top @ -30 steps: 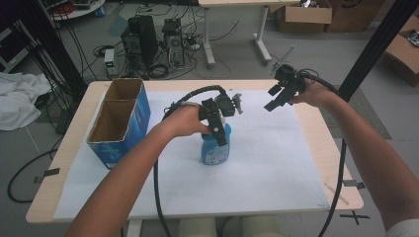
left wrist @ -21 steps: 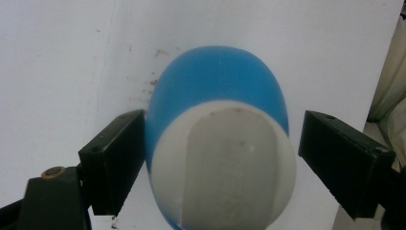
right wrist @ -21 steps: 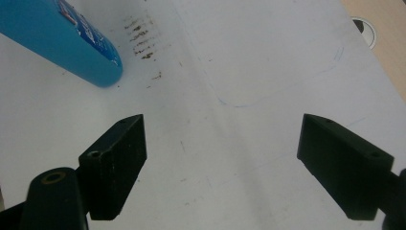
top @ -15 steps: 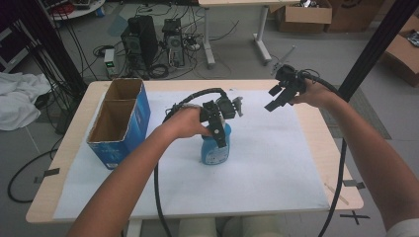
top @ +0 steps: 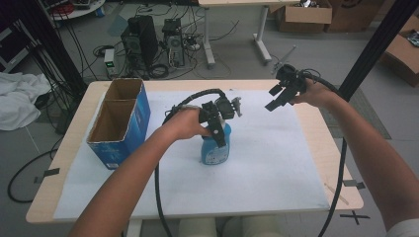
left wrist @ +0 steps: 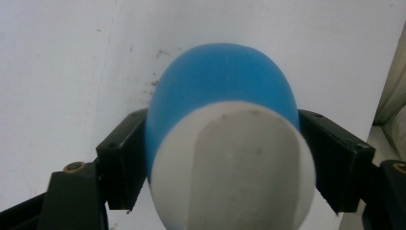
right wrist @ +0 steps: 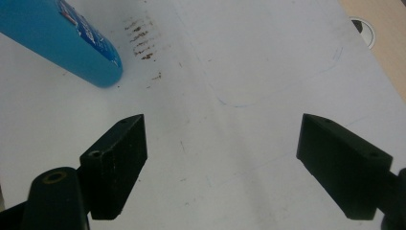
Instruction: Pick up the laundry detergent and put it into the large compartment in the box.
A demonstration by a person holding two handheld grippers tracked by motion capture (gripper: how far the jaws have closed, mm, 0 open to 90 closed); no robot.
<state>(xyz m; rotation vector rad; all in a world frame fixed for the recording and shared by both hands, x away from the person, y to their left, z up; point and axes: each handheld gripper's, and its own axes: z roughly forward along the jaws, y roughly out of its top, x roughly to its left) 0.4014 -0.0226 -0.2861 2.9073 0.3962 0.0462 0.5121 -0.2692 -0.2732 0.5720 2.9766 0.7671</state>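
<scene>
The blue spray bottle (top: pixel 215 149) stands upright near the middle of the white paper sheet (top: pixel 276 168) that covers the table (top: pixel 323 148). The left gripper (top: pixel 218 132) comes down on it from above; its jaws have just been closing and now press both sides of the bottle's upper part — in the left gripper view the blue body (left wrist: pixel 225 91) and white top sit tight between them. The right gripper (top: pixel 277 97) hangs above the far right part of the sheet, jaws wide apart, nothing between them. A blue cardboard box (top: pixel 118 123) with two open compartments stands to the left, well apart from the bottle — nothing stands between bottle and grippers.
</scene>
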